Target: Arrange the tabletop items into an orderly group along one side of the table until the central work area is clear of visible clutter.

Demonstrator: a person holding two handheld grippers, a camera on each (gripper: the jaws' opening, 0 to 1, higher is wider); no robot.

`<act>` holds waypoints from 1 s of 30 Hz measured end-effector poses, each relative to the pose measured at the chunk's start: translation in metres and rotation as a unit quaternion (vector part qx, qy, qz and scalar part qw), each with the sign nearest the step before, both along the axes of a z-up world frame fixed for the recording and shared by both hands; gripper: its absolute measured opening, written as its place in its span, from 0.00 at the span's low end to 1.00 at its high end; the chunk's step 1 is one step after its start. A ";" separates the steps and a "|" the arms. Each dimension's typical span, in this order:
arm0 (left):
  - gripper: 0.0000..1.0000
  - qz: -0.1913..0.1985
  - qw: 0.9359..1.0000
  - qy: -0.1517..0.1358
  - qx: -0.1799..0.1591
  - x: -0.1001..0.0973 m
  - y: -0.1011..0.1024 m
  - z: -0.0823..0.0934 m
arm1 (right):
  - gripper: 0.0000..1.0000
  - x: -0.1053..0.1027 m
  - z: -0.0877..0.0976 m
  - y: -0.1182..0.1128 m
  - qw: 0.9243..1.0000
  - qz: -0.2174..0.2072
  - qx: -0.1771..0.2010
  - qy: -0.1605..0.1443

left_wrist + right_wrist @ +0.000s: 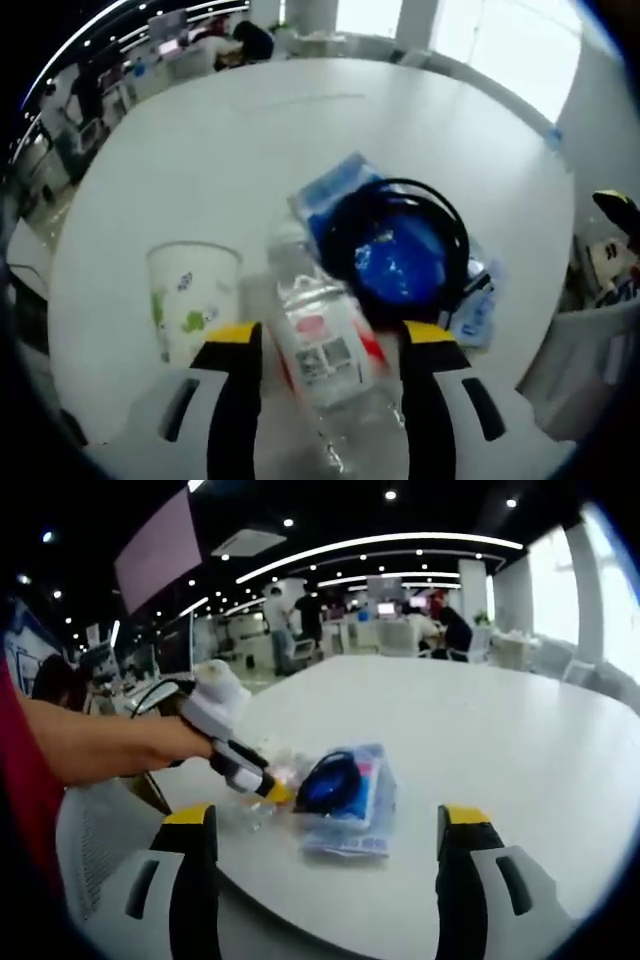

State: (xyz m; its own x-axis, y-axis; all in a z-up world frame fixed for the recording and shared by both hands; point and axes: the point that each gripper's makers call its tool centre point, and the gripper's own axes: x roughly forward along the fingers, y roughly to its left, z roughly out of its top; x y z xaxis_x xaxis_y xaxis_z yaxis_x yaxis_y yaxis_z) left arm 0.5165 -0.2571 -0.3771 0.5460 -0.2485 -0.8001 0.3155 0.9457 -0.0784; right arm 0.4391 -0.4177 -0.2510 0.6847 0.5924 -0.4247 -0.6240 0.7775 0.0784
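White, round surface point(300, 130) in an open office with ceiling light strips; its far and middle parts lie bare, and the clutter sits bunched at the near edge. Left claw point(332, 385) stands with its yellow-tipped jaws on either side of a clear plastic bottle point(320, 350); whether the jaws press the bottle or merely flank it cannot be told. Bottle's long axis runs along the jaws, cap end pointing away toward a coiled black cable point(395, 245) lying on a blue packet point(345, 190). Printed plastic cup point(190, 295) stands upright just left of the bottle. Right claw point(325, 855) hovers released, jaws wide apart, with the packet and cable ahead between them. Judged from this, the left claw is nearer the bottle.
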 end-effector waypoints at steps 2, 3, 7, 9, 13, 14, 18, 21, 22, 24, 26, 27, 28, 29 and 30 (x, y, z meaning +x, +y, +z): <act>0.51 0.001 1.000 0.002 0.004 0.002 0.001 -0.002 | 0.90 0.000 0.000 0.000 1.000 0.000 0.000 0.000; 0.51 0.001 1.000 0.005 0.007 0.002 0.002 -0.003 | 0.90 0.000 0.000 0.000 1.000 0.000 0.000 0.000; 0.49 -0.001 1.000 0.013 0.011 0.002 0.000 -0.005 | 0.89 0.000 0.001 0.000 1.000 -0.001 0.001 -0.001; 0.47 -0.007 1.000 0.016 0.012 0.002 -0.002 -0.005 | 0.89 0.000 0.001 0.000 1.000 -0.001 0.002 -0.001; 0.48 -0.009 1.000 0.022 0.019 0.003 -0.002 -0.007 | 0.89 0.000 0.000 -0.001 1.000 -0.002 0.001 -0.001; 0.48 -0.009 0.999 0.024 0.019 0.003 -0.002 -0.008 | 0.89 0.000 0.001 -0.001 1.000 -0.002 0.001 0.000; 0.49 -0.006 0.999 0.027 0.017 0.003 -0.002 -0.010 | 0.89 0.000 0.001 -0.001 1.000 -0.002 0.002 -0.001; 0.49 -0.003 0.999 0.031 0.016 0.003 -0.002 -0.011 | 0.89 0.000 0.001 -0.001 1.000 -0.002 0.003 -0.001; 0.48 -0.001 0.999 0.032 0.015 0.004 -0.002 -0.011 | 0.89 0.000 0.001 -0.001 1.000 -0.002 0.003 0.000; 0.48 0.002 0.999 0.035 0.013 0.003 -0.002 -0.011 | 0.89 0.000 0.001 -0.001 1.000 -0.002 0.003 0.000; 0.47 0.005 0.999 0.036 0.011 0.004 -0.001 -0.011 | 0.88 0.000 0.001 -0.001 1.000 -0.002 0.003 0.000; 0.46 0.006 0.999 0.036 0.010 0.004 -0.001 -0.011 | 0.88 0.001 0.001 -0.001 1.000 -0.002 0.003 0.000; 0.45 0.008 0.999 0.035 0.008 0.004 -0.001 -0.011 | 0.88 0.001 0.001 -0.001 1.000 -0.002 0.003 0.000; 0.44 0.009 0.999 0.036 0.007 0.004 0.000 -0.010 | 0.88 0.001 0.001 -0.001 1.000 -0.002 0.003 -0.001; 0.43 0.009 0.999 0.037 0.005 0.003 0.000 -0.010 | 0.88 0.001 0.001 -0.001 1.000 -0.002 0.003 -0.001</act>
